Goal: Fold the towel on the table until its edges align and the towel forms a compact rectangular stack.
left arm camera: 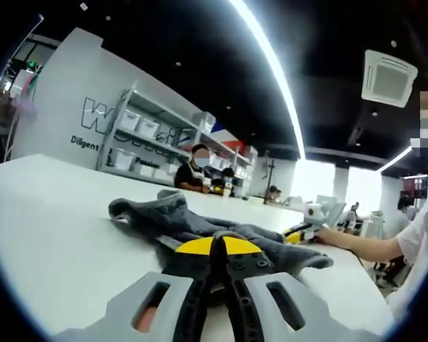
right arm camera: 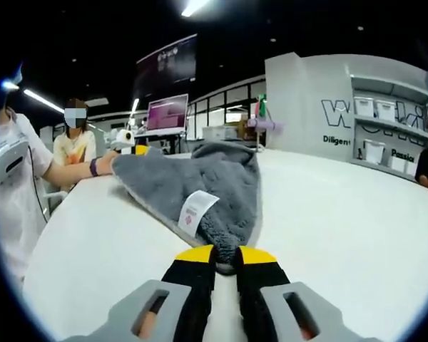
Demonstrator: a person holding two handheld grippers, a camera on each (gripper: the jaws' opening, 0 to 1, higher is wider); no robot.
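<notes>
Nearest, in the left gripper view, left tool (left arm camera: pixel 221 251) pressed together on a corner of the crumpled grey fleece towel (left arm camera: pixel 200 226), presumably to carry that corner across for a fold. In the right gripper view, right tool (right arm camera: pixel 225 258) likewise clamped on a near corner of the same towel (right arm camera: pixel 214 182), white label (right arm camera: pixel 196 211) facing up. Holding two corners at once: seemingly to keep edges matched. Towel lying mid-way across the white table (right arm camera: pixel 342 214), away from its edges. Beyond, a person's forearm (right arm camera: pixel 78 169) resting at the far table edge; further still, grey storage shelves (left arm camera: pixel 146 142).
</notes>
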